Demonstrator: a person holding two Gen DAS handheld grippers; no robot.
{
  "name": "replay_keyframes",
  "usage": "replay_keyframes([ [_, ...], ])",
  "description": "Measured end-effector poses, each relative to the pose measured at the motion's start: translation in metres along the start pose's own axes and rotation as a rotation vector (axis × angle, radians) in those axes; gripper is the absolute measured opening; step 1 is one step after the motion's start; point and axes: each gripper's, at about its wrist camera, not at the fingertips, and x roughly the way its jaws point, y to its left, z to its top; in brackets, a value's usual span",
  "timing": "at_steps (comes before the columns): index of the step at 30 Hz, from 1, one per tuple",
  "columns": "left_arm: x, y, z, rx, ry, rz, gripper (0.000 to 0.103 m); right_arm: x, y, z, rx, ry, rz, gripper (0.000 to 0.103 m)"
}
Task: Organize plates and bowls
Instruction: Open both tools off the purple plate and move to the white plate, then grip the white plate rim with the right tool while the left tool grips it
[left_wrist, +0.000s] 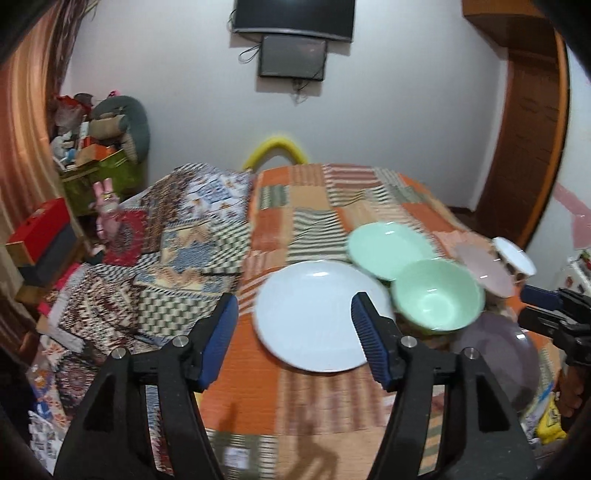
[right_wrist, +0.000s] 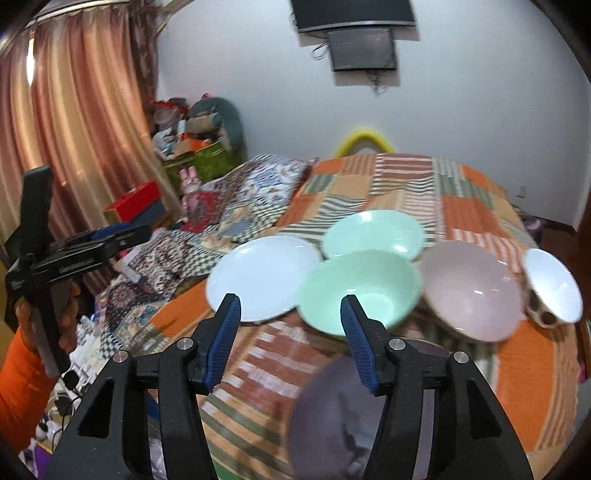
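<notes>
Both wrist views, motion-blurred. My left gripper (left_wrist: 293, 338) hangs over the patchwork bed (left_wrist: 332, 192), jaws apart, nothing between them; the white plate (left_wrist: 314, 314) lies beyond the fingertips. My right gripper (right_wrist: 291, 339) is also parted and empty, above the bed.

Dishes on the bed, all upright, all empty:
- white plate (right_wrist: 258, 280), leftmost.
- green plate (right_wrist: 373, 232), behind, touching or just beside the white plate.
- green bowl (right_wrist: 358, 288), in front of the green plate; its rim overlaps the white plate's edge in the right view.
- pink bowl (right_wrist: 472, 291), just right of the green bowl.
- small white bowl (right_wrist: 554, 284), spotted outside, tilted, farthest right.
- purple bowl (right_wrist: 343, 417), nearest me, partly behind the right gripper.

A clutter-filled green box (left_wrist: 103, 173) stands by the curtain (right_wrist: 74, 110).
</notes>
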Motion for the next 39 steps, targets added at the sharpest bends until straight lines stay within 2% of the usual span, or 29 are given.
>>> replay_keyframes([
  [7, 0.047, 0.034, -0.017, -0.019, 0.086, -0.001, 0.063, 0.049, 0.026, -0.003, -0.002, 0.086, 0.062, 0.053],
  [15, 0.112, 0.053, -0.033, -0.042, 0.19, -0.022, 0.063, 0.093, 0.033, -0.014, 0.002, 0.181, 0.041, 0.052],
  [19, 0.136, 0.055, -0.035, -0.036, 0.222, -0.047, 0.062, 0.113, 0.028, -0.018, 0.067, 0.228, 0.039, 0.04],
  [24, 0.156, 0.053, -0.031, -0.015, 0.232, -0.09, 0.05, 0.13, 0.021, -0.02, 0.148, 0.279, 0.012, 0.033],
  [30, 0.184, 0.061, -0.029, -0.015, 0.26, -0.132, 0.036, 0.144, 0.028, -0.021, 0.14, 0.34, -0.043, 0.033],
  [34, 0.201, 0.071, -0.032, -0.054, 0.294, -0.17, 0.035, 0.153, 0.024, -0.02, 0.174, 0.352, -0.073, 0.033],
  [37, 0.205, 0.072, -0.034, -0.072, 0.297, -0.211, 0.035, 0.157, 0.019, -0.022, 0.221, 0.349, -0.062, 0.033],
  [39, 0.206, 0.07, -0.034, -0.067, 0.295, -0.228, 0.03, 0.158, 0.02, -0.021, 0.232, 0.339, -0.069, 0.033],
])
